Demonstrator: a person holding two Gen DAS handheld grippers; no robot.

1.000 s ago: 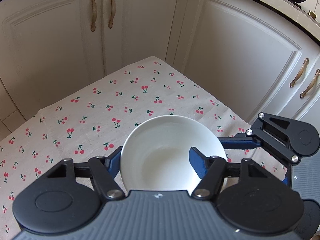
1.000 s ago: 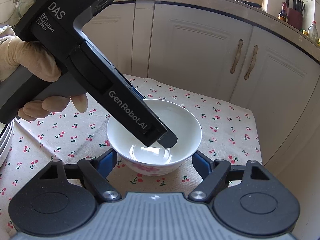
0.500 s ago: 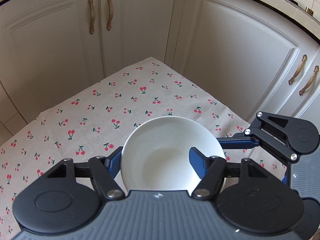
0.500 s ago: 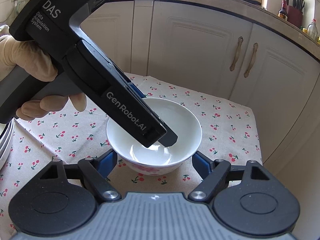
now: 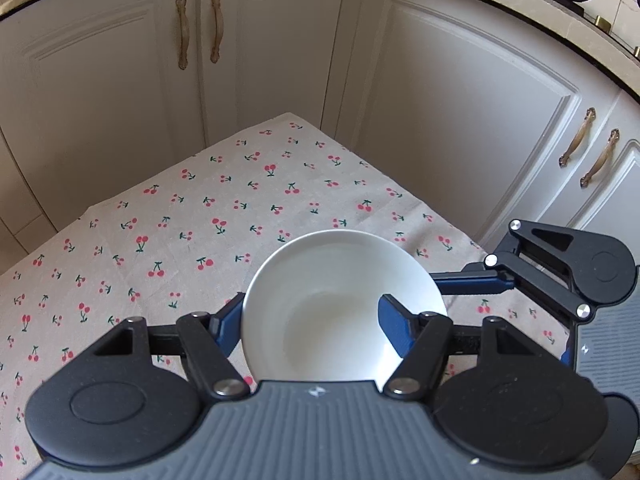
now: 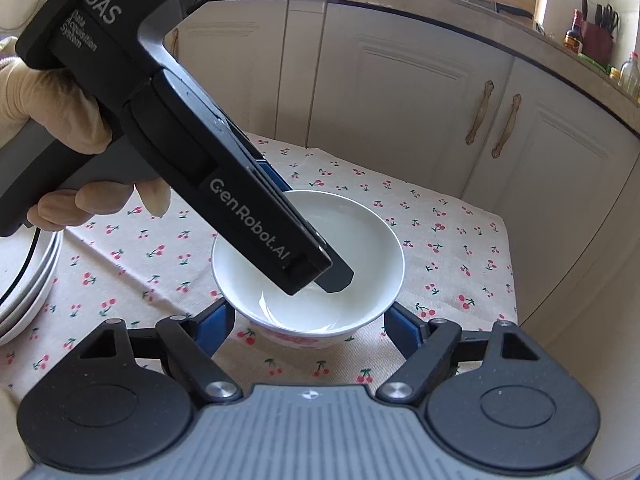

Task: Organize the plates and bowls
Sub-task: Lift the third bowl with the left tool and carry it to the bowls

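Observation:
A white bowl (image 5: 340, 304) with a pink flower pattern on its outside (image 6: 308, 280) stands on the cherry-print tablecloth (image 5: 192, 240). My left gripper (image 5: 310, 322) is open, one blue finger (image 5: 394, 326) inside the bowl and the other outside its left rim; whether they touch the wall I cannot tell. My right gripper (image 6: 308, 328) is open, its blue fingers (image 6: 212, 324) on either side of the bowl's base. It also shows at the right of the left wrist view (image 5: 472, 284).
A stack of white plates (image 6: 28, 280) lies at the left edge of the cloth. White cabinet doors (image 5: 460, 120) stand close behind the table's far edges. A gloved hand (image 6: 48, 120) holds the left gripper's body above the bowl.
The left gripper has risen and tilted slightly over the bowl. The bowl and the right gripper have hardly moved.

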